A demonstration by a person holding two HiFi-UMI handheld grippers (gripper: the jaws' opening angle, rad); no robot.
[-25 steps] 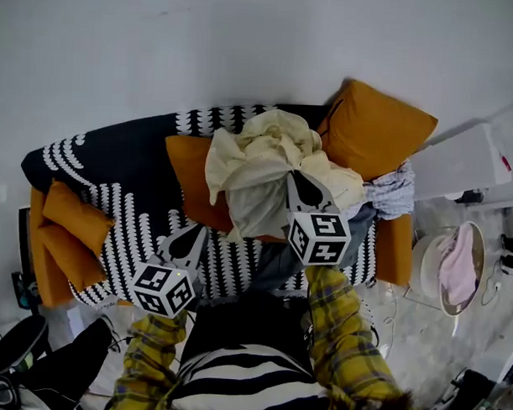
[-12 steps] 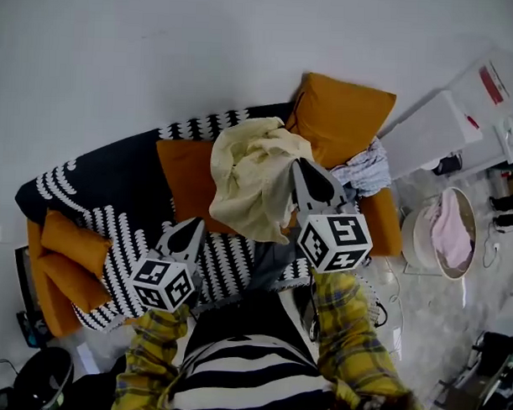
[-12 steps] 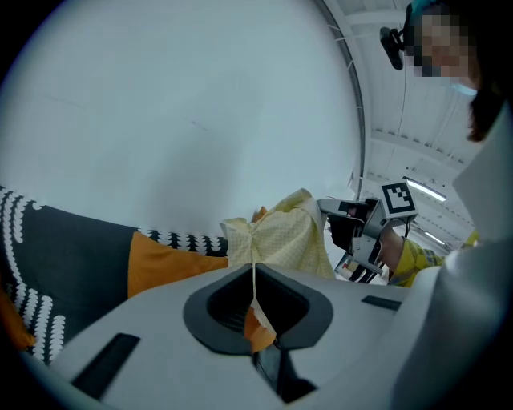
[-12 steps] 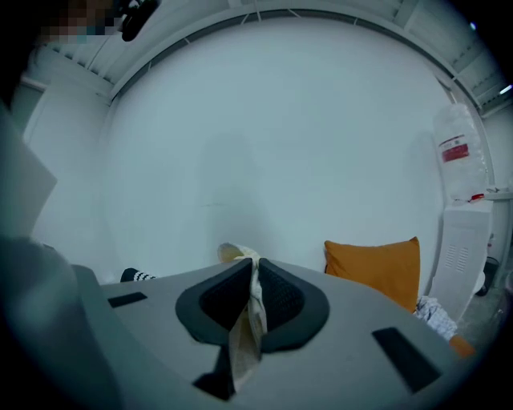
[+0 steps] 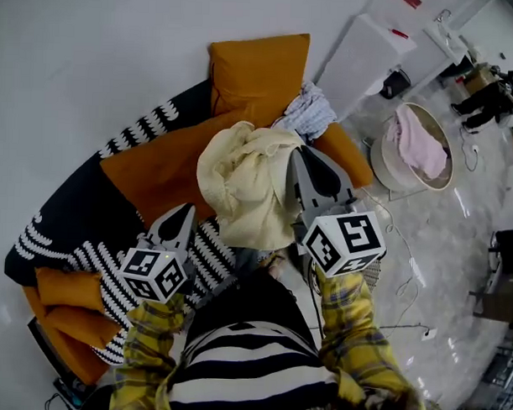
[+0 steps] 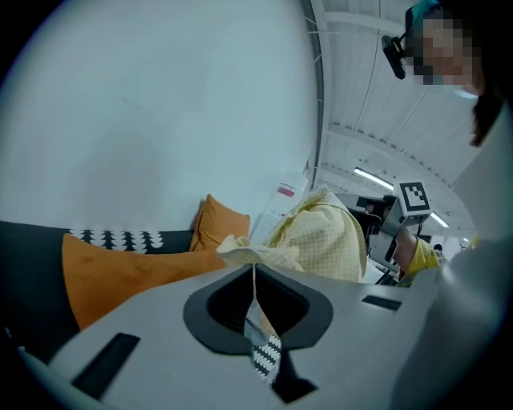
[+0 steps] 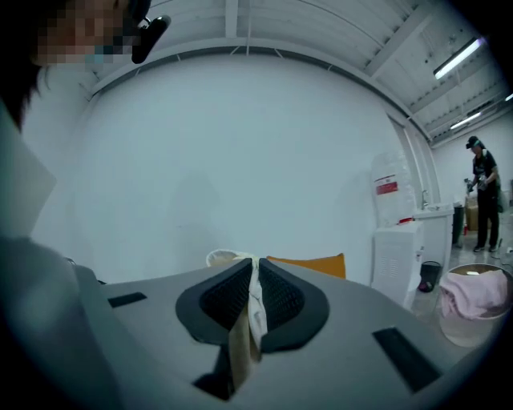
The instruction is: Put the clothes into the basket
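While pinched in the right tool (image 5: pixel 300 156), cream garment (image 5: pixel 240 187) bunched at its tip; left tool (image 5: pixel 186 212) closed, empty

This is a living-room set inside a big studio hall. A patterned sofa (image 5: pixel 66 235) with orange cushions (image 5: pixel 259 70) fills the head view's left. Loose cables (image 5: pixel 408 272) cross the polished floor (image 5: pixel 456 249) at lower right, and strip lights (image 7: pixel 458 58) hang on a high ceiling (image 7: pixel 321 24).

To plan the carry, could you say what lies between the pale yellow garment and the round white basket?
Head view: the right tool gripping the pale yellow garment, then the orange sofa arm.
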